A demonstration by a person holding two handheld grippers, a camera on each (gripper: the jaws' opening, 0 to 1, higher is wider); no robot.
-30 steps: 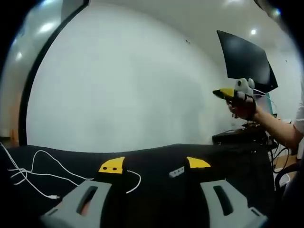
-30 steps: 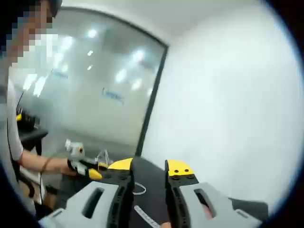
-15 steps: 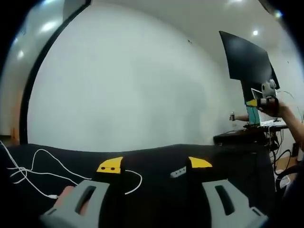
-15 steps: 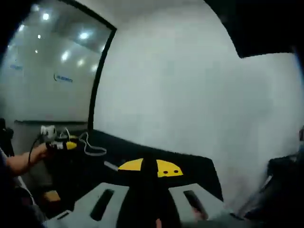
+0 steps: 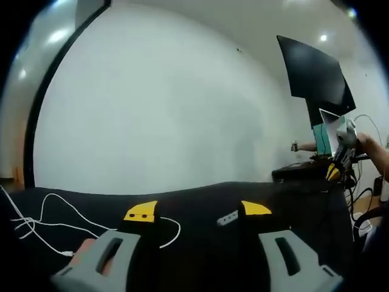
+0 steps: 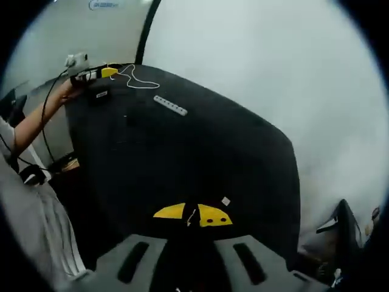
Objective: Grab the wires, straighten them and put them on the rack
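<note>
Left tool (image 5: 197, 212) is hovering low over the black cloth-covered bench (image 5: 200, 249), its yellow-tipped grey jaws standing well apart with nothing between them. Thin white wires (image 5: 45, 219) are lying in loose loops on the bench off to the left, one end curling in near the left jaw tip. A small white power strip (image 5: 227, 218) is resting on the cloth just beside the right jaw tip. At far right, the right tool (image 5: 337, 164) is showing in a person's hand near a dark wall screen (image 5: 313, 76).

Right tool (image 6: 192, 215) is sitting with its yellow tips together, a thin white strand (image 6: 191, 216) at their meeting line; whether it is pinched cannot be told. Across the bench (image 6: 182, 140), the left tool (image 6: 100, 73) is reaching in beside the wires (image 6: 138, 79) and power strip (image 6: 170, 106).
</note>
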